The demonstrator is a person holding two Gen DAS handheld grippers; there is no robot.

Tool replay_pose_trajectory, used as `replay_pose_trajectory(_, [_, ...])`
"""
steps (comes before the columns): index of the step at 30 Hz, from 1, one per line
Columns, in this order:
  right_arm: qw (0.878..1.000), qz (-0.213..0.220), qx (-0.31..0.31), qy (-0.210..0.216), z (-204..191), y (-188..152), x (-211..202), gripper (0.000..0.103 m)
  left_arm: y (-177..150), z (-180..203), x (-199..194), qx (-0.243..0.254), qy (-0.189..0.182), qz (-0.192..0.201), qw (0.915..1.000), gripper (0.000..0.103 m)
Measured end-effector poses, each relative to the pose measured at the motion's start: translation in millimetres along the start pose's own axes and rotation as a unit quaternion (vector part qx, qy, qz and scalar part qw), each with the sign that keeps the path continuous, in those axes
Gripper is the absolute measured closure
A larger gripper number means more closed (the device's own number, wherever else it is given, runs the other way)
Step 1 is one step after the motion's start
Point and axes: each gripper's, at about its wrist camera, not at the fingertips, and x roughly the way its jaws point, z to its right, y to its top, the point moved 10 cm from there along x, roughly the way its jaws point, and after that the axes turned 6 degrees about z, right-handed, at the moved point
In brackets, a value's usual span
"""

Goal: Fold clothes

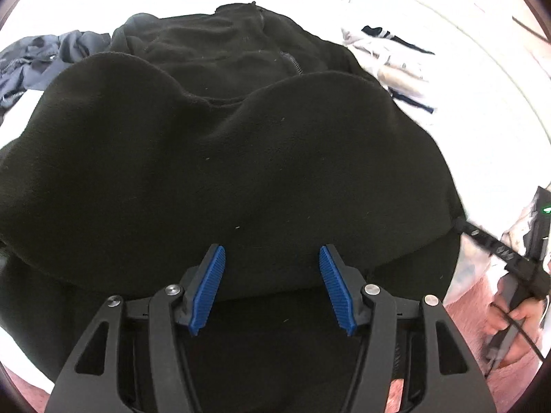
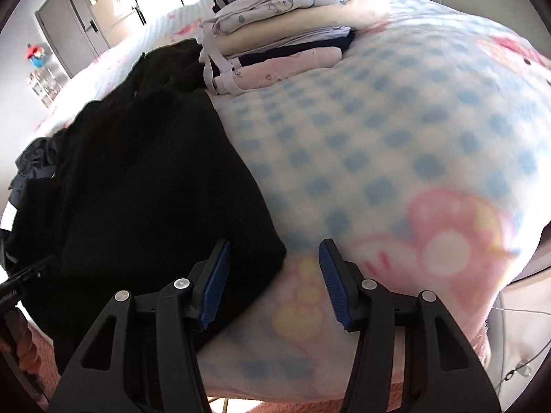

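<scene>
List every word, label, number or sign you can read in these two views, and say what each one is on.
No text reads fully.
White lettering on the black device at the left edge of the right wrist view: partly cut off and blurred, not legible.
White tag by the dark clothes: too blurred to show any print.
Printed motifs on the stack of folded clothes: small pictures, no words.
Green light on the other handle: a glow, no character.
</scene>
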Motion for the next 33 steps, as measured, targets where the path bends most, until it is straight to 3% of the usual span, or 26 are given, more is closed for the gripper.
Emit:
replay_pose_trajectory(2, [1.0, 0.006, -0.003, -0.016, 11, 2, -10, 0.052, -2, 0, 7, 0.027, -0.004, -0.02, 0.9994, 0.041])
replay_pose_trajectory(4, [0.999, 0.009, -0.021, -0.036, 18, 4, -21, 0.057, 1, 1, 6, 0.023, -0.001, -0.021, 0.9995, 0.041])
replay_pose_trajectory(7, [0.999, 0.004, -0.046, -0.014, 6, 9, -30, 0.056, 12, 12, -3, 0.036, -0.017, -0.004, 0.9992, 0.041])
replay_pose_trajectory(11, [0.997, 0.042, -0.055, 0.023, -23, 41, -43, 0.057, 34, 23, -9, 0.061, -0.028, 0.015, 0.9976, 0.041])
replay_pose_trajectory(16, [0.995, 0.069, -0.06, 0.044, -47, 67, -47, 0.058, 30, 32, -5, 0.038, -0.047, 0.015, 0.998, 0.041])
replay_pose_trajectory(19, [0.997, 0.048, -0.06, 0.032, -45, 54, -29, 0.058, 19, 43, 13, 0.032, -0.054, -0.009, 0.998, 0.039])
replay_pose_trajectory(23, [0.999, 0.0, -0.036, -0.001, -19, 21, 4, 0.058, 13, 38, 8, 0.022, -0.068, -0.004, 0.9974, 0.037])
replay_pose_trajectory(25, [1.0, -0.009, -0.027, 0.003, -13, 15, 4, 0.057, 17, 35, 1, 0.02, -0.074, 0.002, 0.997, 0.037])
replay_pose_trajectory(29, [0.997, 0.006, -0.068, 0.025, -30, 47, -24, 0.056, 34, 32, -10, 0.025, -0.087, 0.028, 0.9955, 0.037])
replay_pose_trajectory(33, [0.995, 0.015, -0.084, 0.052, -46, 86, -34, 0.056, 51, 36, 2, 0.009, -0.093, 0.03, 0.9952, 0.037])
